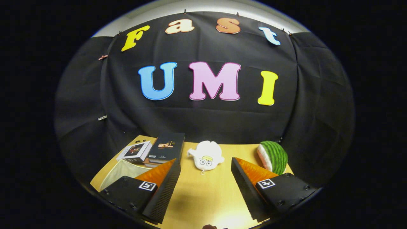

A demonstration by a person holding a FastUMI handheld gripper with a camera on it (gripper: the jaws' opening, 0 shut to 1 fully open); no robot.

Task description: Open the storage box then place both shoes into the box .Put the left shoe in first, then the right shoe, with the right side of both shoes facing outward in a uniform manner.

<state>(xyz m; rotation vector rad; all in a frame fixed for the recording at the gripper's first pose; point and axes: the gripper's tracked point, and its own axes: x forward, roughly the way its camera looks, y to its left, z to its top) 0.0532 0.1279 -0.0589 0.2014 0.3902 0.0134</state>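
Storage box first: what may be its pale, translucent corner (122, 171) sits on the counter (203, 194) beside and partly behind one finger of your tool (203, 187), on the side where the books lie, but you cannot be sure from here that it is the box, nor whether its lid is on or what is inside. Neither shoe can be placed from this vantage. Your tool is spread wide with nothing between its fingers, only bare counter. So the coming move likely turns on swinging toward that pale corner rather than straight ahead. Just beyond the fingers, centred, lies a white plush toy (206, 156). Further off on the book side rests a stack of books (159, 148); on the other side, a watermelon-slice plush (273, 156) near the counter's back edge.
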